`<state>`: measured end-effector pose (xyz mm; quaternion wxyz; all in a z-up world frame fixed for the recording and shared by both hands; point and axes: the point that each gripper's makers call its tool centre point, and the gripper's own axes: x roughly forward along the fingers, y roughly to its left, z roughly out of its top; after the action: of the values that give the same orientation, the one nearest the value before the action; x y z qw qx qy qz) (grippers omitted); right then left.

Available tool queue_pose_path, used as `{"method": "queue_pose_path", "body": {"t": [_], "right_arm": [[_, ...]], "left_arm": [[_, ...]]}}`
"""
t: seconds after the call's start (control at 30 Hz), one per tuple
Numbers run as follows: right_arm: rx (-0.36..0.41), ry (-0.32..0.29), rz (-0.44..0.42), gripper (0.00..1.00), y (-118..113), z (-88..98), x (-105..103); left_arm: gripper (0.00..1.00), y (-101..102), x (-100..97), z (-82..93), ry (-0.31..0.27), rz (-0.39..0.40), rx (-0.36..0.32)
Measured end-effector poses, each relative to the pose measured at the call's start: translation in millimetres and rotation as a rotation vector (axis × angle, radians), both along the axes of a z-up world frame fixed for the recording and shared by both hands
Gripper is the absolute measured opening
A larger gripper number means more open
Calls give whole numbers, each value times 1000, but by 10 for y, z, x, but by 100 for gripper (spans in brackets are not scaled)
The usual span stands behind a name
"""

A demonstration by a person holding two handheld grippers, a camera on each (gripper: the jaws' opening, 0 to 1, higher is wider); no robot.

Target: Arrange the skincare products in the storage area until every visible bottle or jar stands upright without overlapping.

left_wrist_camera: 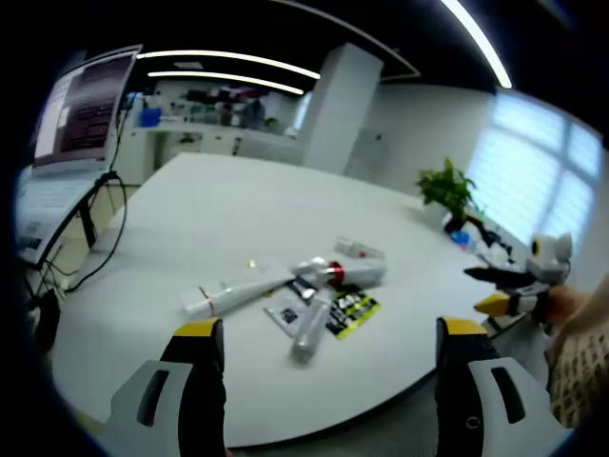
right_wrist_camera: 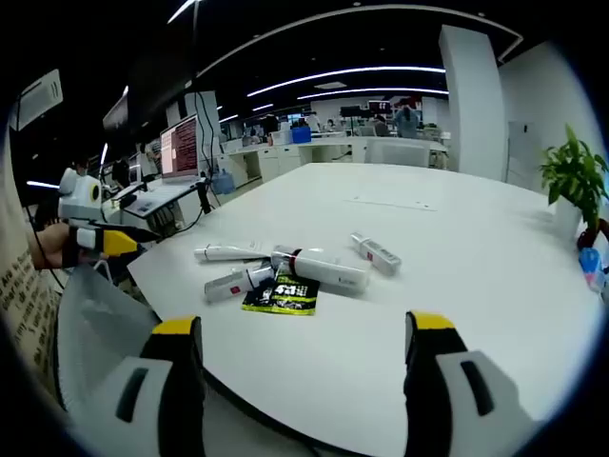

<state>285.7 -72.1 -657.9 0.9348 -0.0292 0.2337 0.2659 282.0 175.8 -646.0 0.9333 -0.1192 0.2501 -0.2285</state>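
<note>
Both grippers are spread wide and empty: left gripper, right gripper, each hanging back off the edge of the round white table. Everything's lying flat in one pile ahead of the jaws. Looks like the big white bottle with the red band is the closest thing to the right gripper, its long axis running crosswise to the jaws, so I'd guess a wrist roll before grabbing. A long white tube points toward the left gripper. No tray or box that I can make out, just a black-and-yellow sachet under the pile.
</note>
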Motion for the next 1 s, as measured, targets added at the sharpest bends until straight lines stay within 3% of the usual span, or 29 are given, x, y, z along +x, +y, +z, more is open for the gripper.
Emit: {"method": "queue_pose_path", "body": {"t": [0.53, 1.0], "right_arm": [[-11, -1, 2, 88, -4, -23, 10], [23, 7, -5, 88, 3, 2, 19]], "left_arm": [[89, -3, -2, -9, 5, -1, 3], [89, -8, -4, -6, 7, -4, -5]]}}
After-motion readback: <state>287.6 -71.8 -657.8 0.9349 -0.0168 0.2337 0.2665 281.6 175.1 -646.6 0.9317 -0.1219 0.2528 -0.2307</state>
